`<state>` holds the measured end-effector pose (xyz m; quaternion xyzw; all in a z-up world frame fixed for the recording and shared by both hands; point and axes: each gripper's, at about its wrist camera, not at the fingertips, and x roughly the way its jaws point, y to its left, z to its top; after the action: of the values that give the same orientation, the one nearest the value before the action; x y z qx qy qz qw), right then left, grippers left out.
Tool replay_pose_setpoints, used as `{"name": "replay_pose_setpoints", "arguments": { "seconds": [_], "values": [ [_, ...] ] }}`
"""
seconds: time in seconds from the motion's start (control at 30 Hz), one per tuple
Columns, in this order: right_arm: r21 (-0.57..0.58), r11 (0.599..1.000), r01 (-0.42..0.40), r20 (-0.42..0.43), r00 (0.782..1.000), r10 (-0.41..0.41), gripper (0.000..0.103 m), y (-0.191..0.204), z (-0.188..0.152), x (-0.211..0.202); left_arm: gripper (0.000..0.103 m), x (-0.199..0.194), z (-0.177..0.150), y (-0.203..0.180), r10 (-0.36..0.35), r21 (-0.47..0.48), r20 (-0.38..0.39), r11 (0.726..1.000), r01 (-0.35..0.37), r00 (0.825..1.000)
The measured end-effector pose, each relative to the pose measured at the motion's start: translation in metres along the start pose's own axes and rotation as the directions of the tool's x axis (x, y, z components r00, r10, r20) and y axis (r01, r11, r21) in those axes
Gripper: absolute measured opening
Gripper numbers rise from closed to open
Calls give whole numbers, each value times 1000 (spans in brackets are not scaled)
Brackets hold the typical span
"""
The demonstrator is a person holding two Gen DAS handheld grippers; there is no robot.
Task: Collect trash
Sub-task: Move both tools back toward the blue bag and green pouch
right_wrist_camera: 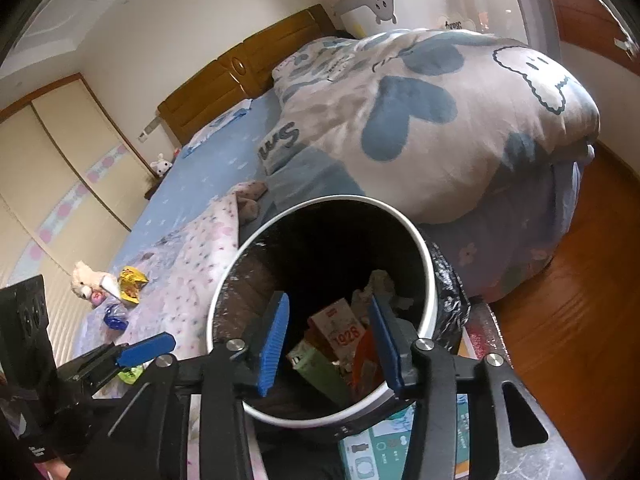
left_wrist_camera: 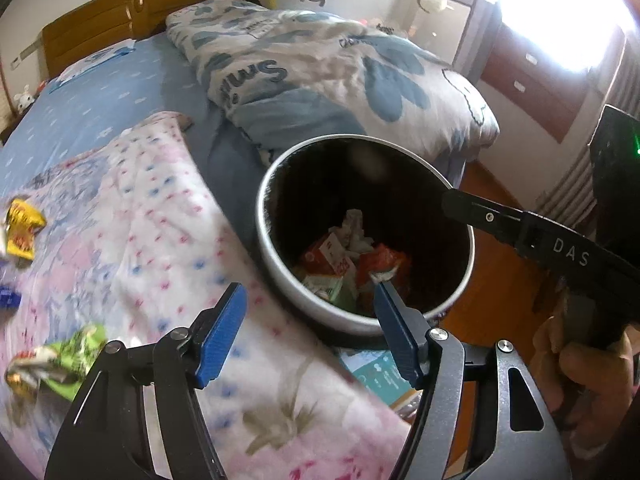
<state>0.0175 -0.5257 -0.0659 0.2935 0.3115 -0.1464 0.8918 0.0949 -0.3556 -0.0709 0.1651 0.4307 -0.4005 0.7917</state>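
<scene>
1. At far left on the pink flowered blanket covering the bed lie wrappers not yet collected: a yellow wrapper, a blue scrap below it, and a crumpled green wrapper nearest the camera.
2. The left gripper hovers over the blanket's edge beside the bin, its blue pads standing apart with nothing between them.
3. The trash bin, a round white-rimmed can with a dark inside, stands against the side of the bed, on top of a printed box. Inside lie an orange-and-white carton, a green box, orange wrappers and crumpled paper.
4. The right gripper is poised over the bin's mouth, blue pads spread and empty, with the trash showing below between them.
5. A person's hand grips the right tool's handle at the right edge of the left wrist view.
6. Behind the bin, a folded quilt with blue hearts fills the right side of the bed, above a wooden floor.
</scene>
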Motion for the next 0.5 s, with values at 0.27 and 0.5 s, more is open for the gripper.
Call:
{"name": "replay_pose_setpoints", "arguments": {
  "seconds": [0.27, 0.5],
  "values": [
    [-27, 998, -55, 19, 998, 56, 68, 29, -13, -4, 68, -36, -33, 38, 23, -116, 41, 993, -18, 999],
    [-43, 993, -114, -18, 993, 113, 76, 55, -31, 4, 68, -58, -64, 73, 74, -185, 47, 981, -64, 996]
  ]
}}
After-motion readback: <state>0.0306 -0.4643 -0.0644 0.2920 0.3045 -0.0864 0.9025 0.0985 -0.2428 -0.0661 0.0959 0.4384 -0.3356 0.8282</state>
